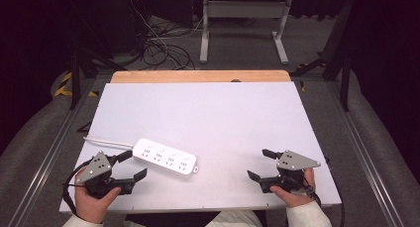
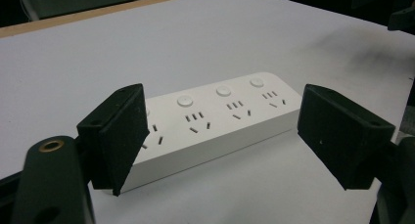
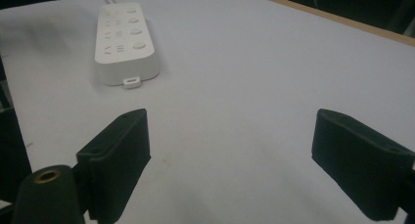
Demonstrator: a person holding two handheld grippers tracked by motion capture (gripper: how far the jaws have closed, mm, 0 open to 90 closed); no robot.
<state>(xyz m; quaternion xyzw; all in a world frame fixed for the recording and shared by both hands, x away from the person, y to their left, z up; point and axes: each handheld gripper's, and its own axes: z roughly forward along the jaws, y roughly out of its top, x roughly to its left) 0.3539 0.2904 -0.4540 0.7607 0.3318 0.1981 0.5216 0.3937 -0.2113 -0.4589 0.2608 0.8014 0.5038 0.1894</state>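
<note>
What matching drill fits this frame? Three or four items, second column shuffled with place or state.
Column one:
1. power strip
2. left gripper
3. right gripper
4. wooden edge

Column two:
A. far side of the white table
B. open, jaws on bare tabletop, well apart from the strip
C. lying flat, sockets up, cord trailing left
D. open, jaws right beside the strip's cord end

Pairs: 1-C, 2-D, 3-B, 4-A
</note>
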